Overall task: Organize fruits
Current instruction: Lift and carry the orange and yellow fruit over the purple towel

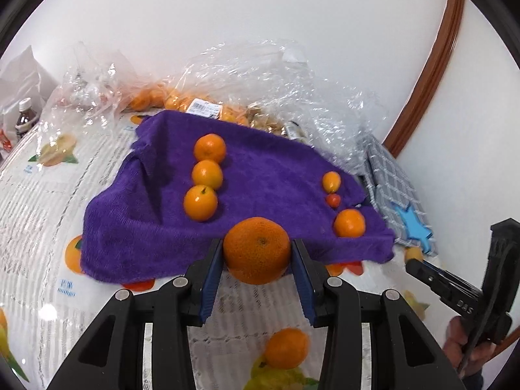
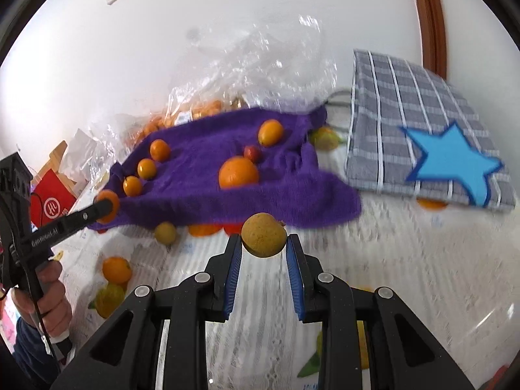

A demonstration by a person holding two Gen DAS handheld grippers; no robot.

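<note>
The left claw (image 1: 256, 253) clamps a large orange (image 1: 256, 249) at the purple towel's (image 1: 260, 175) near edge. The right claw (image 2: 264, 237) grips a brownish-yellow fruit (image 2: 264, 234) before blurred plastic bags (image 2: 260, 65) ahead, contents half hidden.

A home, by the look of it: the desk (image 1: 39, 214) wears a household cloth printed with fruit pictures, and on it lies a purple towel (image 1: 260, 178). Behind the towel, clear plastic grocery bags (image 1: 260, 78) of oranges sit against a plain white wall (image 1: 227, 16). Right of the towel lies a grey checked cloth (image 2: 406, 97), with a wooden door frame (image 1: 432, 65) beyond.
</note>
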